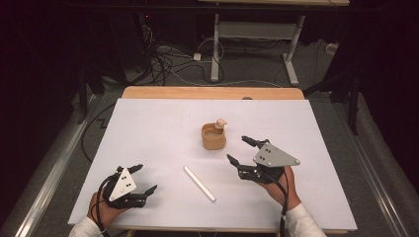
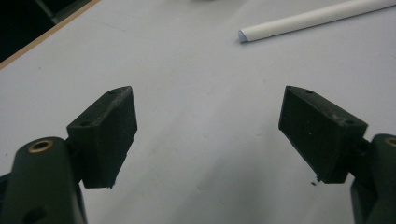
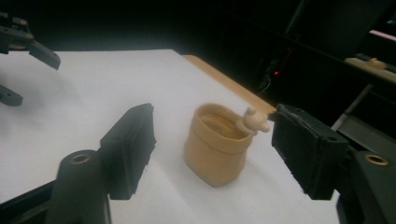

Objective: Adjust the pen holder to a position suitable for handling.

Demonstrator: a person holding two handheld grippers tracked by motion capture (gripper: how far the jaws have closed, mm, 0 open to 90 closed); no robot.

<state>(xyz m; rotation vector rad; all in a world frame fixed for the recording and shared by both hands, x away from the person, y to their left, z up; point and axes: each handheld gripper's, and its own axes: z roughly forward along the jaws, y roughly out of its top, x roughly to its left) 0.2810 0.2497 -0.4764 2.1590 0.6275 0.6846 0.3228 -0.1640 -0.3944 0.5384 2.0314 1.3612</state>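
A tan cup point(image 1: 214, 137) with a small pale figure on its rim stands upright near the middle of the white board. My right gripper point(image 1: 238, 149) is just to its right, low over the board, jaws open. In the right gripper view the cup point(image 3: 217, 142) stands ahead of the open right gripper point(image 3: 214, 119), untouched. A white tube point(image 1: 199, 183) lies flat between the two hands. My left gripper point(image 1: 144, 178) rests open near the front left. In the left gripper view the open left gripper point(image 2: 210, 126) has bare board between its jaws, and the tube point(image 2: 317, 18) lies beyond them.
The white board point(image 1: 148, 123) covers a wooden table point(image 1: 212, 92) whose far edge shows behind it. Cables and the metal legs of another table point(image 1: 215, 49) lie on the floor beyond. The left gripper point(image 3: 18, 42) shows far off in the right gripper view.
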